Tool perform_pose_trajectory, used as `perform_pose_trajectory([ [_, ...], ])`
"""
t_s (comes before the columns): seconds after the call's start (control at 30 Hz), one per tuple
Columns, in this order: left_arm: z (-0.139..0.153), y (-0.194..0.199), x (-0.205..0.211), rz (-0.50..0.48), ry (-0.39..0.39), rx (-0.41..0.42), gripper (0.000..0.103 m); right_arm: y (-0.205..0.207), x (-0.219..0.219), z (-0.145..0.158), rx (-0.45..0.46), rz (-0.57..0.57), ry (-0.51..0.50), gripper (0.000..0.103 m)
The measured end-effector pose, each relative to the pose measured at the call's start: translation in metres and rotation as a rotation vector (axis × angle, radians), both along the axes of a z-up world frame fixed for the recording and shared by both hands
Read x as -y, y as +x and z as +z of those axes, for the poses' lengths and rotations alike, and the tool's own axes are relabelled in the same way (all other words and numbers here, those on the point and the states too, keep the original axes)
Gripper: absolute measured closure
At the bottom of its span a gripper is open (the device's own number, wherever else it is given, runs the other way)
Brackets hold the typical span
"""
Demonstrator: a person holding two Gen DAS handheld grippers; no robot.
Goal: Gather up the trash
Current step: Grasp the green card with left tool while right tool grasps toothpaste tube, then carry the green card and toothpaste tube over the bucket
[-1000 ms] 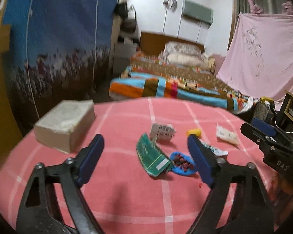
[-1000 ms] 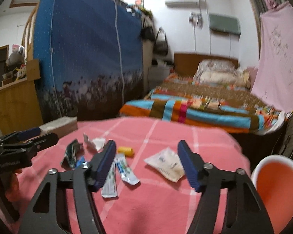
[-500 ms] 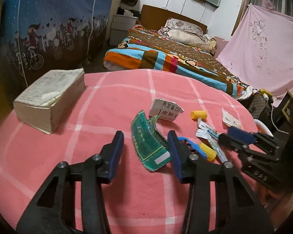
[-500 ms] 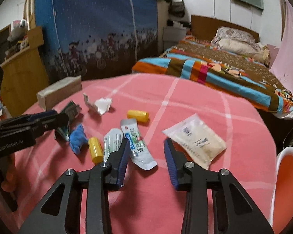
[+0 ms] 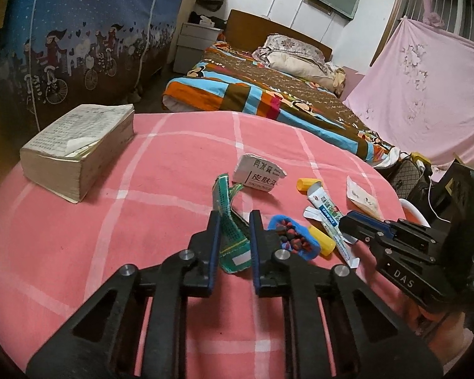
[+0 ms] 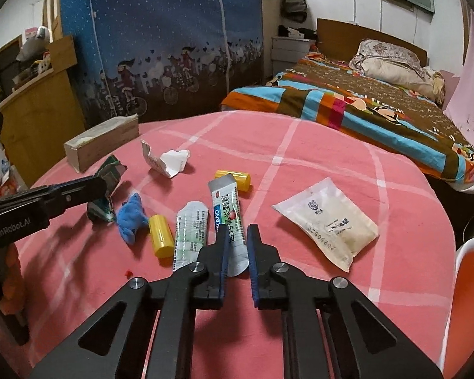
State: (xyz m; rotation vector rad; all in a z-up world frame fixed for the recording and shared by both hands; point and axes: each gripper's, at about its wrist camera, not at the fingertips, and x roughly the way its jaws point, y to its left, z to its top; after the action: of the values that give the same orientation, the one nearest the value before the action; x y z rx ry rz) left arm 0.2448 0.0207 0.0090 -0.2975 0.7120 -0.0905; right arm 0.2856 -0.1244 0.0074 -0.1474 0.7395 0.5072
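Pink checked cloth covers the worktop, and its soft give could snag a pad. Left tongs have just clenched on the crumpled green printed wrapper; its curled, springy card may slip free on lifting. Right tongs have just clenched on the white-and-green squeezed tube's flat tail, thin enough to slide out.

The left tongs read "GenRobot.AI", the right tongs "DAS", the white sachet "20250520".
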Motion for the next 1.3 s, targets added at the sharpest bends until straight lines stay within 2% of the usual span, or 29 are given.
perform_pose_trajectory([
  [0.23,0.003,-0.008,0.001,-0.002,-0.003,0.027,0.103,-0.002,-0.001,0.001,0.011,0.001,0.0,0.095],
  [0.6,0.002,-0.015,0.004,-0.038,-0.015,0.023,0.103,-0.004,-0.011,-0.001,0.023,0.014,-0.04,0.09],
  [0.77,0.002,-0.017,0.005,-0.039,-0.017,0.023,0.103,-0.004,-0.011,-0.002,0.009,0.023,-0.04,0.075],
  [0.93,0.002,-0.017,0.006,-0.042,-0.012,0.025,0.103,0.0,-0.015,-0.008,-0.019,0.018,-0.064,0.074],
  [1.0,0.003,-0.018,0.007,-0.044,-0.01,0.03,0.103,0.0,-0.015,-0.008,-0.018,0.019,-0.07,0.076],
  [1.03,0.003,-0.019,0.008,-0.043,-0.008,0.032,0.103,0.0,-0.015,-0.008,-0.019,0.023,-0.065,0.083],
  [1.1,0.004,-0.021,0.011,-0.042,-0.002,0.038,0.103,-0.001,-0.013,-0.007,-0.015,0.024,-0.055,0.083],
  [1.2,0.006,-0.024,0.016,-0.043,0.007,0.057,0.103,-0.005,-0.009,-0.002,0.013,0.019,-0.035,0.083],
  [1.3,0.012,-0.03,0.024,-0.049,0.023,0.1,0.103,-0.018,0.0,0.008,0.087,0.015,0.02,0.083],
])
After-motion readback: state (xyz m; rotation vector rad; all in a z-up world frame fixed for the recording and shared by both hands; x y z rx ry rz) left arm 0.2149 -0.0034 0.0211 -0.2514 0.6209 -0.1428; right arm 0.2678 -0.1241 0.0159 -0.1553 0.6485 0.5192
